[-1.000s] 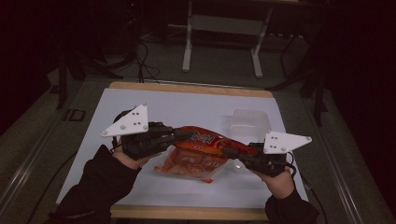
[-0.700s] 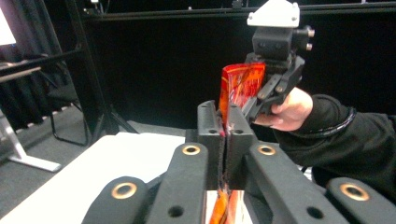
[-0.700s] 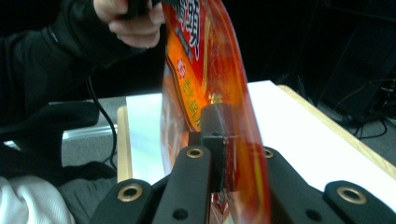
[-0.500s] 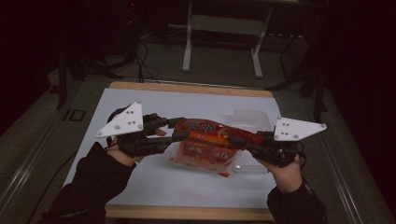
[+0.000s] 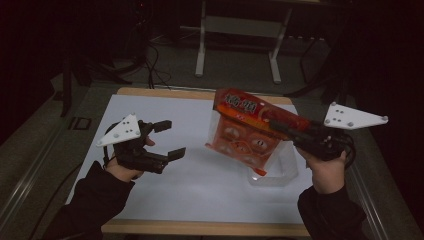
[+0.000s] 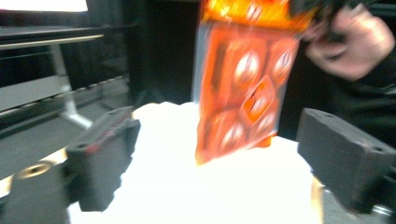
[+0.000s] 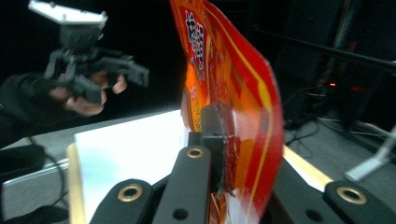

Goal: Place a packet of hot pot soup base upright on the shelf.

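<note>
A: From the high view, what is new?

B: The left gripper (image 5: 172,137) has just been opening its jaws and let go of the orange snack bag (image 5: 247,131). A moment ago both grippers held the bag low, close over the white desk (image 5: 200,185). Now nothing sits between the left jaws, and that hand has pulled off to the left. The right gripper (image 5: 280,127) has lifted the bag by its top edge, clenched on it, so it hangs in the air over a clear plastic tray (image 5: 285,172).

A: So what does that mean?

B: I think the right hand has the bag all by itself now and can carry it where it must go.

A: And the left gripper view?

B: Two chunky black jaws stand wide apart. The bag (image 6: 243,93) hangs beyond them, shiny, flat and crinkly, with round pictures on it. It is a bit blurry.

A: The right gripper view?

B: The jaws pinch the thin, glossy edge of the bag (image 7: 233,93). It bends like a stiff leaf. Far off, the left gripper (image 7: 133,70) hangs free.
</note>
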Available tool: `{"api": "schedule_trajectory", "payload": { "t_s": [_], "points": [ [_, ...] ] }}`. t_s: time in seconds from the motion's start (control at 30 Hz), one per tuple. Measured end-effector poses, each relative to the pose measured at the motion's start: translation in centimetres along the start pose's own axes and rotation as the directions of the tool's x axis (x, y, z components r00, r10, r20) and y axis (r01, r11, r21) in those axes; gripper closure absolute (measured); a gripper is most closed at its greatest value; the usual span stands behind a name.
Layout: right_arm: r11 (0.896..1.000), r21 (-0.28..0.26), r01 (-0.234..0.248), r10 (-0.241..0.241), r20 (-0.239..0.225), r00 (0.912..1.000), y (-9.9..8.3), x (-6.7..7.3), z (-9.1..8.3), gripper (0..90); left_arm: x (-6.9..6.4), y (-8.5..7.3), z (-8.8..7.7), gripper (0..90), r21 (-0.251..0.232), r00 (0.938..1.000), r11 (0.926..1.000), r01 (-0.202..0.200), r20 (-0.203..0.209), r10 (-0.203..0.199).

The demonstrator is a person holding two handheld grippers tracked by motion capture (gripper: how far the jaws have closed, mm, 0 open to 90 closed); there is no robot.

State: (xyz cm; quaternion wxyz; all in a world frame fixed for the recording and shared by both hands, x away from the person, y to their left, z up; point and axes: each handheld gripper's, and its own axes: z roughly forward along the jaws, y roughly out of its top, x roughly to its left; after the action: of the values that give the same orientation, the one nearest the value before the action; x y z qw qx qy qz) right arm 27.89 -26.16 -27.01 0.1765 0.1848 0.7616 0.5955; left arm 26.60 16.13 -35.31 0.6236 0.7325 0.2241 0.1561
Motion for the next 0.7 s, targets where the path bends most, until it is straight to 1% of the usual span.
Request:
{"api": "schedule_trajectory", "payload": {
  "t_s": [0.03,0.07,0.1,0.17,0.27,0.33,0.4,0.5,0.53,0.57,0.6,0.67,0.7],
  "points": [
    [1.000,-0.003,-0.008,0.008,0.011,0.9999,0.1,-0.3,-0.2,90.0,0.2,-0.6,0.0,3.2,0.004,0.9997,0.9997,0.023,-0.009,-0.023],
    [1.000,-0.005,-0.009,0.009,0.028,0.9996,0.1,-0.5,-0.4,90.0,0.3,-1.0,-0.1,1.0,-0.002,0.9994,0.9994,0.033,-0.013,-0.033],
    [1.000,-0.009,-0.014,0.014,0.041,0.9991,0.1,-0.8,-0.6,90.0,0.4,-1.5,-0.2,1.0,-0.004,0.9992,0.9993,0.037,-0.015,-0.037],
    [1.000,-0.005,-0.015,0.015,0.071,0.9974,0.1,-1.2,-0.9,90.0,0.4,-2.3,-0.3,1.0,0.000,0.9995,0.9997,0.026,-0.018,-0.026],
    [1.000,0.006,-0.022,0.022,0.110,0.9937,-0.1,-1.8,-1.3,90.0,0.4,-3.4,-0.4,1.0,0.021,0.9994,0.9994,0.028,-0.023,-0.027],
    [0.999,0.010,-0.036,0.035,0.127,0.9913,-0.4,-2.4,-1.5,90.0,0.5,-4.2,-0.4,1.0,0.035,0.9992,0.9988,0.035,-0.023,-0.034],
    [0.999,0.010,-0.048,0.046,0.141,0.9889,-0.7,-2.9,-1.8,90.0,0.7,-5.1,-0.5,1.0,0.041,0.9983,0.9977,0.054,-0.024,-0.053],
    [0.998,0.010,-0.066,0.063,0.171,0.9832,-1.3,-3.6,-2.2,90.0,0.8,-6.3,-0.6,1.0,0.044,0.9968,0.9961,0.077,-0.026,-0.076],
    [0.997,0.012,-0.070,0.067,0.179,0.9816,-1.4,-3.8,-2.3,90.0,0.8,-6.7,-0.7,1.0,0.053,0.9967,0.9957,0.075,-0.034,-0.074],
    [0.997,0.014,-0.075,0.070,0.200,0.9772,-1.8,-4.1,-2.4,90.0,0.8,-7.1,-0.8,1.0,0.057,0.9968,0.9959,0.070,-0.041,-0.068],
    [0.997,0.017,-0.078,0.073,0.208,0.9754,-2.0,-4.3,-2.5,90.0,0.7,-7.5,-0.8,1.0,0.056,0.9964,0.9959,0.071,-0.052,-0.068],
    [0.996,0.020,-0.085,0.078,0.232,0.9695,-2.6,-4.7,-2.6,90.0,0.7,-8.2,-0.9,1.0,0.075,0.9962,0.9948,0.069,-0.058,-0.065],
    [0.995,0.021,-0.093,0.086,0.237,0.9676,-2.8,-5.0,-2.6,90.0,0.6,-8.5,-1.0,1.0,0.079,0.9958,0.9944,0.071,-0.064,-0.066]
  ]
}}
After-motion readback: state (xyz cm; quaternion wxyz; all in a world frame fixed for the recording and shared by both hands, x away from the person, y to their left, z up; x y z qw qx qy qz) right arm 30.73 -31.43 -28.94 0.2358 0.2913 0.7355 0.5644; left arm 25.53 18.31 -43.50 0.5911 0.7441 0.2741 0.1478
